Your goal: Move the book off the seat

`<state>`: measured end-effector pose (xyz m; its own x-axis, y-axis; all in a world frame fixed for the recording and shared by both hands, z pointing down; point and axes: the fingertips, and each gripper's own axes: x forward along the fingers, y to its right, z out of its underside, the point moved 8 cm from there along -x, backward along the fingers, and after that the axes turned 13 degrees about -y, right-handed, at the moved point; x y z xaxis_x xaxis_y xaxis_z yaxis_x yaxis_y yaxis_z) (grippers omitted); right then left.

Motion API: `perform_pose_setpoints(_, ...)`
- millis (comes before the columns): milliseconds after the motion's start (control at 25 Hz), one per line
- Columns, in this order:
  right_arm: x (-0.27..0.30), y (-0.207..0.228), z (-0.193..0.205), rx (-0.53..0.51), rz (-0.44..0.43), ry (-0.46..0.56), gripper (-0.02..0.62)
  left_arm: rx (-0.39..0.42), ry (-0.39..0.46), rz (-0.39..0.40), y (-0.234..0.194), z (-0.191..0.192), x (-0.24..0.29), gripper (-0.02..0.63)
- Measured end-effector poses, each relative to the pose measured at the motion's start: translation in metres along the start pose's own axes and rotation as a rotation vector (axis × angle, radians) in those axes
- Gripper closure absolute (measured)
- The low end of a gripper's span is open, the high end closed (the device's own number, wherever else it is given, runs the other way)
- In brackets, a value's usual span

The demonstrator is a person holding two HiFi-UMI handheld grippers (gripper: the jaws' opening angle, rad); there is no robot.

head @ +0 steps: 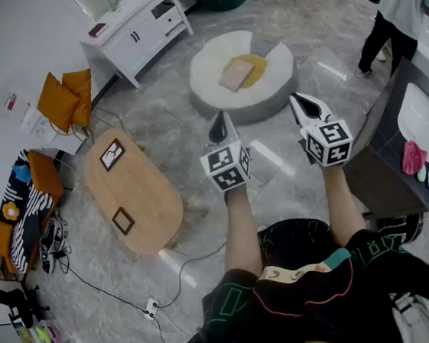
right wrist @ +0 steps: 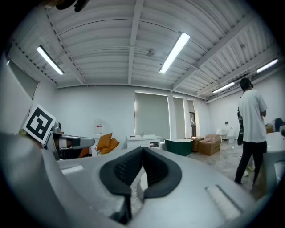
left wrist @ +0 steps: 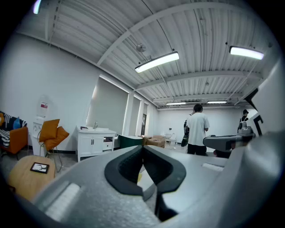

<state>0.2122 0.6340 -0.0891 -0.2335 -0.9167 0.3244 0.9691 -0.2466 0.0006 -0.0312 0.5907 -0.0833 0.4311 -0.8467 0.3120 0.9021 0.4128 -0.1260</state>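
Book (head: 236,74), a flat pinkish rectangle, lies on a yellow cloth (head: 257,63) at the middle of the seat (head: 208,79), touched by neither gripper.

Glossy grey veined marble makes up the floor (head: 154,112). An oval table (head: 144,194) of pale wood stands to the left and carries two small dark-framed squares. The seat is a round, white, fuzzy pouf with a wedge cut from its far rim. A white cabinet (head: 137,29) with doors and an open shelf stands against the wall.

Near the seat but apart from it, the left gripper (head: 221,125) and right gripper (head: 305,106) are both grey moulded shells, each with a marker cube. Their dark ribbed pads meet at the tips, fully closed, with nothing held between them.
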Motion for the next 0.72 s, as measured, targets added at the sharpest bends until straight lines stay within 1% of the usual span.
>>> perform_pose_setpoints(200,0.016,-0.018,-0.008,-0.018,0.014,0.008,0.592,-0.012,0.004,0.004,-0.029,-0.001,0.003,0.595)
perform_pose_setpoints(320,0.025,-0.024,-0.006,0.018,0.046,0.021,0.592,-0.02,-0.003,0.025,-0.042,0.003,0.006,0.595)
perform_pose_setpoints(400,0.033,-0.032,-0.007,0.032,0.051,0.021,0.592,-0.044,-0.004,0.043,-0.054,0.002,0.01,0.595)
perform_pose_setpoints(560,0.046,-0.046,-0.012,0.027,0.042,-0.005,0.592,-0.12,-0.001,0.072,-0.081,0.001,0.013,0.595)
perform_pose_setpoints(720,0.049,-0.041,-0.018,0.008,0.09,-0.023,0.592,-0.148,0.002,0.1,-0.086,0.002,0.025,0.595)
